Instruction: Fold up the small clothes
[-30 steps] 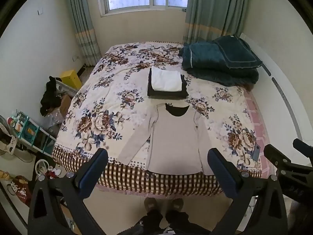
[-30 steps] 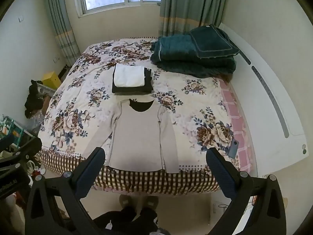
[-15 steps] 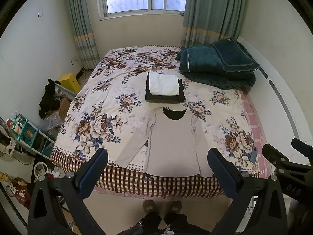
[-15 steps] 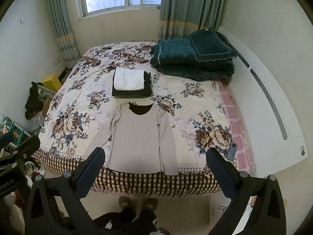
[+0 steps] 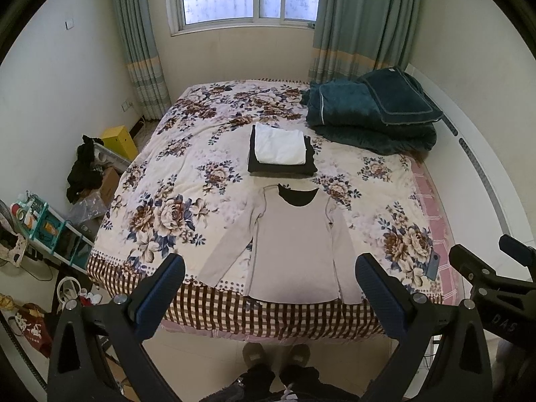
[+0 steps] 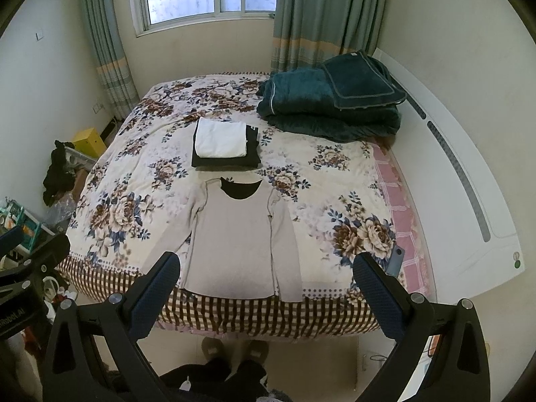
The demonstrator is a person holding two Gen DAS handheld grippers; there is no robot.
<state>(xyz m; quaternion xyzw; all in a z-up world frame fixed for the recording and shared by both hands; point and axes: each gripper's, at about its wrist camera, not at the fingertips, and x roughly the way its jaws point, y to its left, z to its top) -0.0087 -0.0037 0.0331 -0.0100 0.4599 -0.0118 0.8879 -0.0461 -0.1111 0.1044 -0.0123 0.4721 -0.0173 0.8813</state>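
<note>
The beige long-sleeved top [image 5: 296,251] is lying flat at the foot of the floral bed [image 5: 174,181], its hem reaching the checkered edge, just in front of a stack of folded clothes [image 5: 281,152]. You are holding the left gripper [image 5: 269,284] and the right gripper [image 6: 266,283] above the floor short of the bed, both with jaws spread wide and gripping nothing.

A pale grey long-sleeved top [image 5: 294,248] lies flat, face up, at the foot of a floral bedspread [image 5: 174,181], its hem at the checked border, dark lining showing at the neckline. One sleeve angles outward; the other lies along the body. Just beyond the collar sits a folded white garment [image 5: 279,147] atop folded black clothing [image 5: 281,168].
</note>
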